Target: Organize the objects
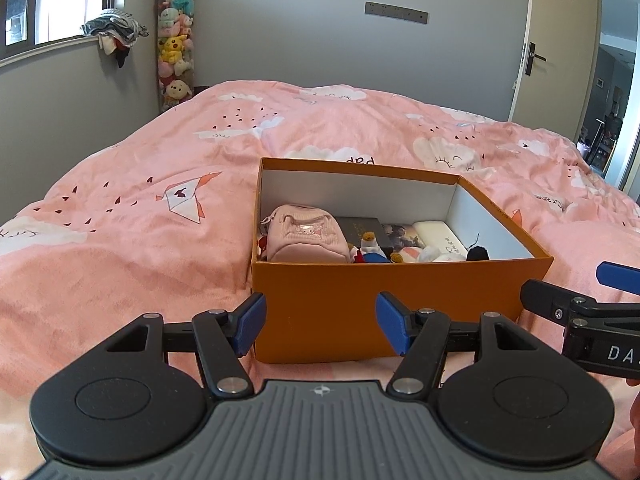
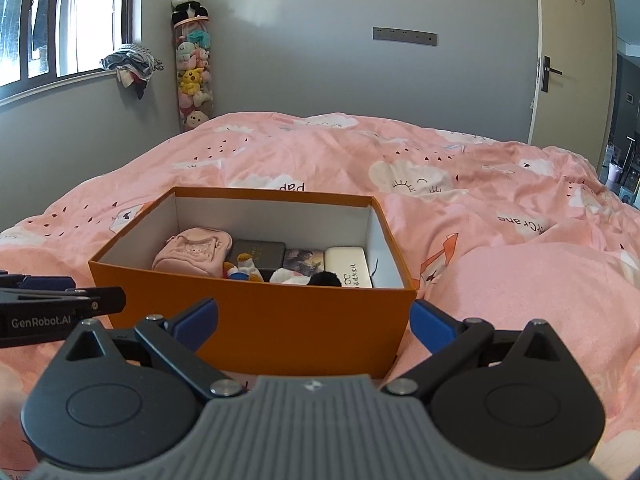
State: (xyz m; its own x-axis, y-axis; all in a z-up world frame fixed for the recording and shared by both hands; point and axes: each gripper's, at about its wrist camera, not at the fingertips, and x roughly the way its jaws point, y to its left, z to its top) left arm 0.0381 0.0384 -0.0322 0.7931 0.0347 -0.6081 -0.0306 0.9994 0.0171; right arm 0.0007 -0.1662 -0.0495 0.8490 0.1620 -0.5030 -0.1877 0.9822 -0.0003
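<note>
An open orange box (image 1: 360, 312) (image 2: 256, 320) with white inside walls stands on the pink bed. Inside lie a small pink backpack (image 1: 304, 236) (image 2: 192, 254), a dark book (image 1: 362, 230) (image 2: 260, 254), a picture card (image 2: 303, 260), a white case (image 1: 438, 236) (image 2: 347, 266), a black pompom (image 1: 478, 254) (image 2: 326, 279) and small plush toys (image 1: 370, 248) (image 2: 244, 268). My left gripper (image 1: 320, 326) is open and empty just before the box's near wall. My right gripper (image 2: 314, 324) is open and empty, spread across the same wall; it also shows in the left wrist view (image 1: 572, 300).
The pink cloud-print duvet (image 1: 140, 220) (image 2: 500, 240) covers the bed around the box. A tall tube of plush toys (image 1: 176, 44) (image 2: 192, 68) stands in the far corner. Clothes lie on the window sill (image 1: 114, 34). A door (image 1: 560, 40) stands open at right.
</note>
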